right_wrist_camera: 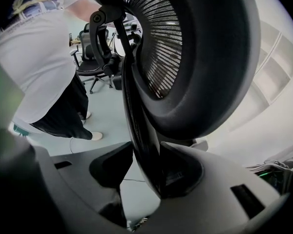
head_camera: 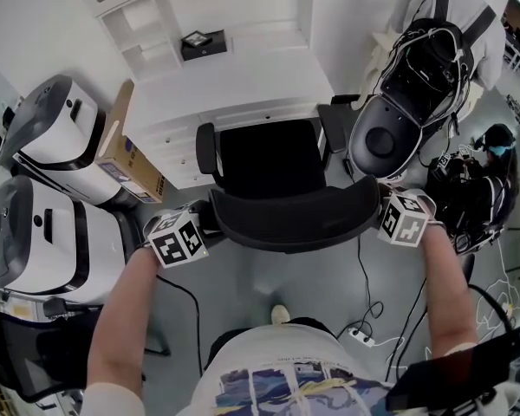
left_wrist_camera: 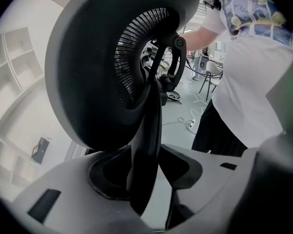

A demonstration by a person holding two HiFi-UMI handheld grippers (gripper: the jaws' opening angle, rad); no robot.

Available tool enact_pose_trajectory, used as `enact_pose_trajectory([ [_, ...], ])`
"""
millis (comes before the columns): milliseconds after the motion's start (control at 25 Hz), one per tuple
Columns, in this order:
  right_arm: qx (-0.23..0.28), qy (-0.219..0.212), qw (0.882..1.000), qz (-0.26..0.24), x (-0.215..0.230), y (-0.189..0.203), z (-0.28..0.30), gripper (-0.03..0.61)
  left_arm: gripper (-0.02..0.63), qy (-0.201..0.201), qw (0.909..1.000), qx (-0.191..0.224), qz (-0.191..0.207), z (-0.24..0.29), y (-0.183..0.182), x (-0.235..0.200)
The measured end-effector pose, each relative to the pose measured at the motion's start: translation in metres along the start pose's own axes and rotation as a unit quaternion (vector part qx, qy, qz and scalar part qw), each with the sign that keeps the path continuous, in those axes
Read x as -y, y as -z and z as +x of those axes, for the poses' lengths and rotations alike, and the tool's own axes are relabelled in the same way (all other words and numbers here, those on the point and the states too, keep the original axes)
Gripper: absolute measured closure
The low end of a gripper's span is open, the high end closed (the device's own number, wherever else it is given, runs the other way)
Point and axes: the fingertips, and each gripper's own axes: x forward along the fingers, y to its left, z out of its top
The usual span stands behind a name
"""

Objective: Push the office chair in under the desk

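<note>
Black mesh-backed office chair [head_camera: 273, 167] is sitting square to the white desk [head_camera: 243, 85], with the seat front reaching the desk's front edge. Can't tell how far under it is going. The curved backrest rim [head_camera: 286, 224] is facing the person.

Left gripper [head_camera: 193, 230] is sitting at the rim's left end, right gripper [head_camera: 395, 217] at its right end. Both sets of jaws are standing apart with the rim's edge between them. In the left gripper view the rim is leaning on one pad, with floor showing past the other. The right gripper view is showing the same, mirrored. Neither is clamping.

Clearance:
- Left armrest [head_camera: 206, 148] is running just beside the white drawer fronts [head_camera: 169, 150].
- Right armrest [head_camera: 334, 128] is sitting near the dark rounded machine [head_camera: 397, 115], which is draped in cables.
- Cardboard box [head_camera: 126, 141] and two white-and-grey hooded machines [head_camera: 48, 137] are crowding the left side, apart from the chair.
- Bare grey floor [head_camera: 269, 276] is showing between backrest and person.
- White power strip [head_camera: 361, 336] and loose cables [head_camera: 368, 276] are trailing along the floor's right side.
</note>
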Motion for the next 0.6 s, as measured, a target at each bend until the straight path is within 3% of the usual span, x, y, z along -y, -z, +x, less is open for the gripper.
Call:
enact_pose_trajectory([
  [440,0.013,0.042,0.998,0.045,0.005,-0.003,-0.01,0.367,0.386,-0.081,0.9967,-0.003,-0.012,-0.013,0.001,-0.009],
  [600,0.019,0.068,0.995,0.063,0.006,-0.005,-0.024,0.37,0.387,-0.095,0.9952,0.015,-0.017,-0.028,-0.001,-0.006],
])
